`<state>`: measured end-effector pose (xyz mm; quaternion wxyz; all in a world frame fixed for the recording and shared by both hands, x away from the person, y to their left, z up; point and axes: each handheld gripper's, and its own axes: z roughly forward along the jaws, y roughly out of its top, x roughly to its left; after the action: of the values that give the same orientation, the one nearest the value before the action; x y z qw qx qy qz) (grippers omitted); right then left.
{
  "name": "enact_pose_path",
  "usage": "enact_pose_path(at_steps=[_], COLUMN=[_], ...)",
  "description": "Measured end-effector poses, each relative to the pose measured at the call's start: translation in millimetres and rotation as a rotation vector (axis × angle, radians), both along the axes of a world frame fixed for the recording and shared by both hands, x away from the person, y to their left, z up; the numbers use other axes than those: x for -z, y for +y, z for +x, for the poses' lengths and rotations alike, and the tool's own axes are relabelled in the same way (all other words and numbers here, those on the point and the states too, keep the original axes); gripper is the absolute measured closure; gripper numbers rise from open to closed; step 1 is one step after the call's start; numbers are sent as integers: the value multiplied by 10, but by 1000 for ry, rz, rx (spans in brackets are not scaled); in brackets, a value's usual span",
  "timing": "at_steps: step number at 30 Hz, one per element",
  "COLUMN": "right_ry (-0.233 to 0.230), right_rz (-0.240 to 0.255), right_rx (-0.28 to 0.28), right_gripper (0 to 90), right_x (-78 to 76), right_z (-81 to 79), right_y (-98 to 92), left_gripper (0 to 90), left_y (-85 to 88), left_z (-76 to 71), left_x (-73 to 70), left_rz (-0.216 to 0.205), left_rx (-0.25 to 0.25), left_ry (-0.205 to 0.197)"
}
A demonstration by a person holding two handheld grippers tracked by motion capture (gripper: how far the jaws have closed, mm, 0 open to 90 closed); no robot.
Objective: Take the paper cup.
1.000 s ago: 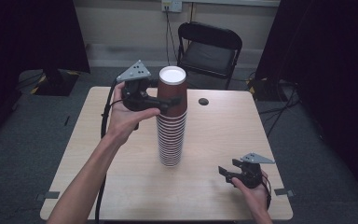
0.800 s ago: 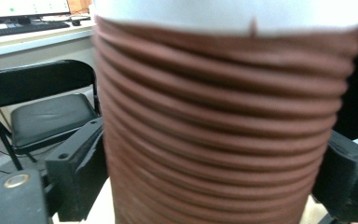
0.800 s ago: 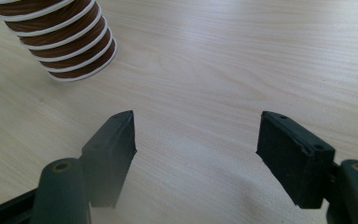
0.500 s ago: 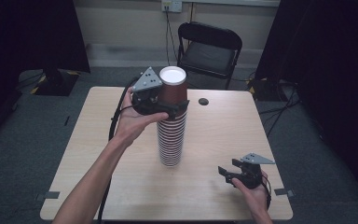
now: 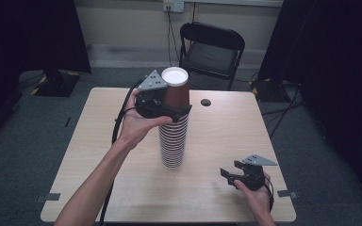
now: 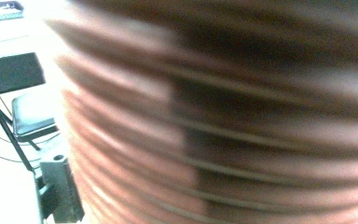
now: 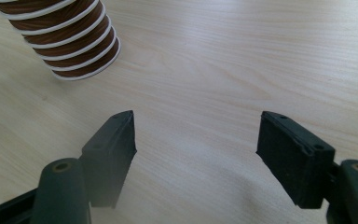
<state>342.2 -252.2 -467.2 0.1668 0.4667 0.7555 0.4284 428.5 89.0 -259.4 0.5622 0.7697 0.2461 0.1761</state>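
A tall stack of upside-down brown paper cups point(image 5: 173, 141) stands at the middle of the light wooden table point(image 5: 94, 155). My left gripper point(image 5: 178, 112) is held high against the stack, one jaw on each side of the top cup point(image 5: 176, 92), and it looks open. In the left gripper view the ribbed cup stack point(image 6: 242, 121) is very close and blurred. Low at the table's near right, my right gripper point(image 5: 230, 172) is open with nothing in it. In the right gripper view its jaws point(image 7: 196, 154) spread over bare wood, with the stack's bottom cups point(image 7: 70, 42) at upper left.
A small dark round hole point(image 5: 206, 102) marks the table's far side. A black folding chair point(image 5: 210, 49) stands behind the table. Dark curtains hang on both sides. A strip of the tabletop point(image 5: 245, 209) lies beside the right hand.
My left gripper has moved right from beside the stack until its jaws are around the top cup. The right gripper has stayed still and open.
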Motion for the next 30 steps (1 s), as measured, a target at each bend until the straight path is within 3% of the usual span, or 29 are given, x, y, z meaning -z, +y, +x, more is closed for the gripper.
enact_pose_path(at_steps=[5, 11, 16, 25, 28, 30], right_ry=[4, 1, 5, 4, 6, 5], right_rz=[1, -1, -1, -3, 0, 3], right_rx=[0, 5, 7, 8, 14, 13], right_gripper=[277, 278, 278, 280, 277, 277], right_x=[-1, -1, 0, 6, 8, 7], right_z=[1, 3, 4, 8, 12, 12], right_y=[-3, 3, -1, -4, 2, 1], left_gripper=[97, 97, 102, 105, 105, 105], left_y=[13, 17, 40, 56, 44, 38], left_z=[10, 13, -4, -21, -31, -31], left_x=[12, -2, -52, -154, -208, -223], left_rz=[-17, -8, -59, -69, -102, -102], left_rx=[9, 10, 9, -3, -15, -15], left_ry=[-5, 0, -14, -36, -54, -60])
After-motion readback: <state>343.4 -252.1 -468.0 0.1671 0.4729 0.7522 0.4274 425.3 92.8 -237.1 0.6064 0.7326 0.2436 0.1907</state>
